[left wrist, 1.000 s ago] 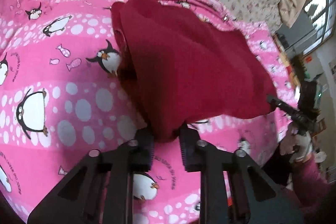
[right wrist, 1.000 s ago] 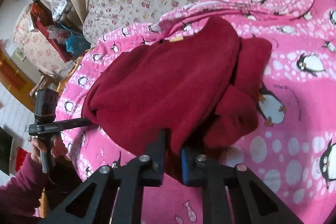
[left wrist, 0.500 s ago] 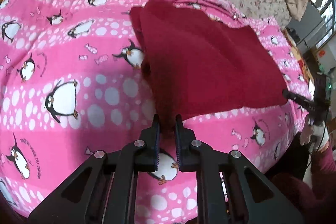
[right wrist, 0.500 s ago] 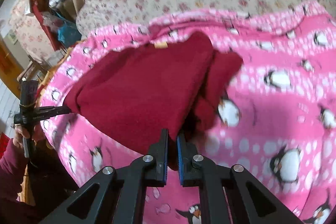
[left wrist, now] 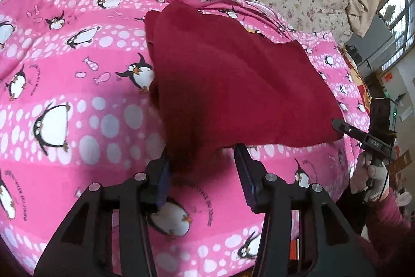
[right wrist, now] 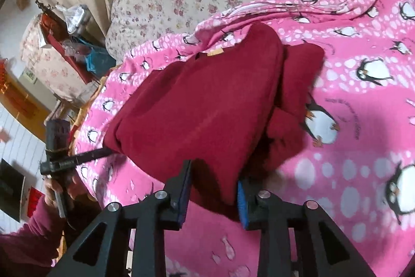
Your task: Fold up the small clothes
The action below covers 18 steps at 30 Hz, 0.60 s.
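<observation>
Both jaws just opening: left gripper (left wrist: 202,170) and right gripper (right wrist: 214,188) released, red garment (left wrist: 233,85) lying just ahead, corners loose between fingers; withdrawing carelessly could snag fleece, undoing fold

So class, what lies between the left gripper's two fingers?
In the left wrist view, the red garment's near corner lies between the opened left gripper, on the pink blanket.
</observation>
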Each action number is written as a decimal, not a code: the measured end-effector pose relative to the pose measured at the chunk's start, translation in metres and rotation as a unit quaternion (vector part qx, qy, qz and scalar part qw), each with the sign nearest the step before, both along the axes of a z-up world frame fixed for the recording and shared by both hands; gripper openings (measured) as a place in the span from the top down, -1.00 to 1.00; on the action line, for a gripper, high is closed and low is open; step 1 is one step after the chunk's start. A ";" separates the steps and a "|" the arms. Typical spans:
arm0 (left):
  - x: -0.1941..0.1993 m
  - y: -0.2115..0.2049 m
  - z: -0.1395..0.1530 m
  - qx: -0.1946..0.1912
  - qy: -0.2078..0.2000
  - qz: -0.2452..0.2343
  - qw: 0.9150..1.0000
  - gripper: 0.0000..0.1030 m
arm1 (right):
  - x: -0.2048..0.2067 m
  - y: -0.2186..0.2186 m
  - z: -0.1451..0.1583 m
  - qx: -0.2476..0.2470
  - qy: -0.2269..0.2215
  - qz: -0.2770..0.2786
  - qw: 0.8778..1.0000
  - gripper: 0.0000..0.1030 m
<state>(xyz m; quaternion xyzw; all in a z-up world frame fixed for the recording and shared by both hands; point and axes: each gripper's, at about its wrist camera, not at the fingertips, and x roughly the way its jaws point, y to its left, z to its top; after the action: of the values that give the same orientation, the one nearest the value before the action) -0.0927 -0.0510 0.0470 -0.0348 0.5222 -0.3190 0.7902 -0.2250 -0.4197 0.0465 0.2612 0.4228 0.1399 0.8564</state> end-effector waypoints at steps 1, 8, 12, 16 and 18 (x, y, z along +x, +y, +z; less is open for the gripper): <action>0.002 -0.001 -0.002 -0.003 0.004 0.003 1.000 0.16 | 0.002 0.002 0.001 -0.007 -0.003 -0.001 1.000 0.55; 0.000 0.002 0.032 0.020 -0.053 0.000 0.998 0.76 | 0.007 0.027 0.029 -0.197 -0.016 0.021 0.980 0.89; -0.004 0.007 0.042 0.031 -0.066 -0.019 0.997 0.76 | 0.006 0.007 0.044 -0.224 -0.018 0.012 0.974 0.89; -0.006 0.005 0.004 0.050 -0.021 -0.019 0.998 0.76 | -0.004 -0.006 0.035 -0.208 -0.005 0.003 0.978 0.89; -0.007 0.007 -0.005 0.037 -0.006 -0.004 0.999 0.75 | -0.009 -0.004 0.021 -0.200 0.013 0.007 0.980 0.89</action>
<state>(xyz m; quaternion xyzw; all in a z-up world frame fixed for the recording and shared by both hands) -0.0995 -0.0437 0.0423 -0.0011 0.5292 -0.3030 0.7926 -0.2337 -0.4232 0.0679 0.0835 0.4552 0.0551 0.8847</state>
